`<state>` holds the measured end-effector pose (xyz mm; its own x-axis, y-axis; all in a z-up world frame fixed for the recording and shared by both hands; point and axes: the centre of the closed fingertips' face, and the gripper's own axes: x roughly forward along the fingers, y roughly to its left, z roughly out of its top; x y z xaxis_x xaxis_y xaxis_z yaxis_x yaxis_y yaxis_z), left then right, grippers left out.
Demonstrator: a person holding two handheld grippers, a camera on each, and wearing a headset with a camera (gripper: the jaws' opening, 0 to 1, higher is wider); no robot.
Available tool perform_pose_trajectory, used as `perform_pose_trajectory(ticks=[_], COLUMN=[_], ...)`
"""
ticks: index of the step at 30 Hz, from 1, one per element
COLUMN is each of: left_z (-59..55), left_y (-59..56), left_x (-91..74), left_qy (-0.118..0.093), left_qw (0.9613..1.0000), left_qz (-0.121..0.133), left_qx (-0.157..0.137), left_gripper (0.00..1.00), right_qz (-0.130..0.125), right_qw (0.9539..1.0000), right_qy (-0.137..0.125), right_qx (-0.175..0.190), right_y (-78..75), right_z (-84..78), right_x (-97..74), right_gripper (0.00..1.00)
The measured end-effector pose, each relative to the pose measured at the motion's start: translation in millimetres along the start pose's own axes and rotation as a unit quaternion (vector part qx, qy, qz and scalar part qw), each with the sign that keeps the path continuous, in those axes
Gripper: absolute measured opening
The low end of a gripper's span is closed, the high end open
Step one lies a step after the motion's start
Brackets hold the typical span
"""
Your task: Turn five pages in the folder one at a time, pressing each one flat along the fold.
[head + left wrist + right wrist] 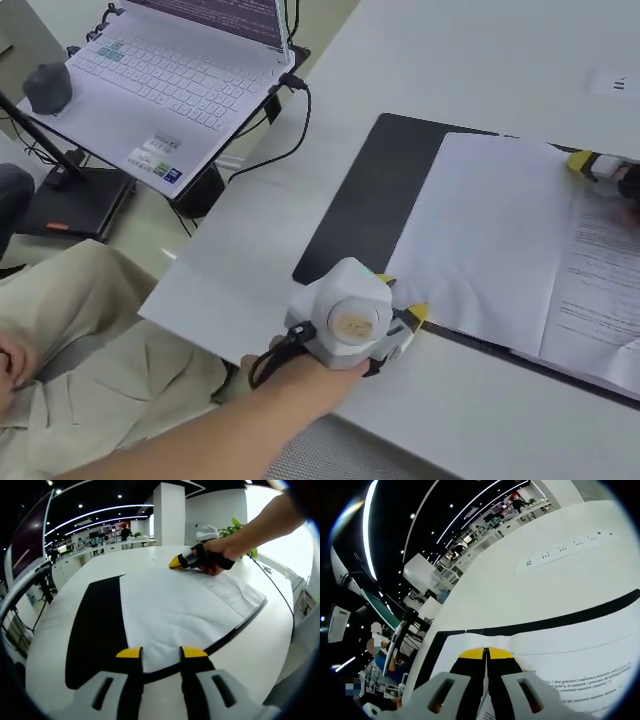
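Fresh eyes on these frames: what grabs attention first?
The open black folder on the white table, with a blank white page lying across it. The left tool sits at that page's near edge with jaws apart, while the right tool lies shut at the far edge, by the printed page. A white laptop stands beside the table, upper left in the head view.

Folder point(370, 200) on table point(450, 60), laptop point(170, 80) (on stand point(85, 205)) to its left

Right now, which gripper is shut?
The right gripper: its yellow tips meet, by the printed page. The left gripper is open, tips apart at the near edge of the blank page.
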<state>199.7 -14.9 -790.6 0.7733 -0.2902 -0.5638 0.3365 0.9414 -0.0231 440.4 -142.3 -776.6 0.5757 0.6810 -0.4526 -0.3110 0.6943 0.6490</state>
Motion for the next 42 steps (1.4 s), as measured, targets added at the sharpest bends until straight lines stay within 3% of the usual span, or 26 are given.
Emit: perform_pose_trajectory(ticks=[16, 42], left_z=[-0.2, 0.8], left_y=[-0.2, -1.4], left_x=[-0.8, -2.5], left_qy=[-0.001, 0.004], left_qw=[1.0, 1.0], left_qz=[-0.001, -0.005], left_qx=[-0.002, 0.0], left_gripper=[0.28, 0.28], right_qz=[0.011, 0.032], right_qw=[0.9997, 0.9986], right_qy=[0.021, 0.032], right_qx=[-0.009, -0.028], right_y=[7.2, 22.8], right_z=[-23.3, -57.6], right_x=[-15.9, -48.7], right_gripper=[0.0, 0.0])
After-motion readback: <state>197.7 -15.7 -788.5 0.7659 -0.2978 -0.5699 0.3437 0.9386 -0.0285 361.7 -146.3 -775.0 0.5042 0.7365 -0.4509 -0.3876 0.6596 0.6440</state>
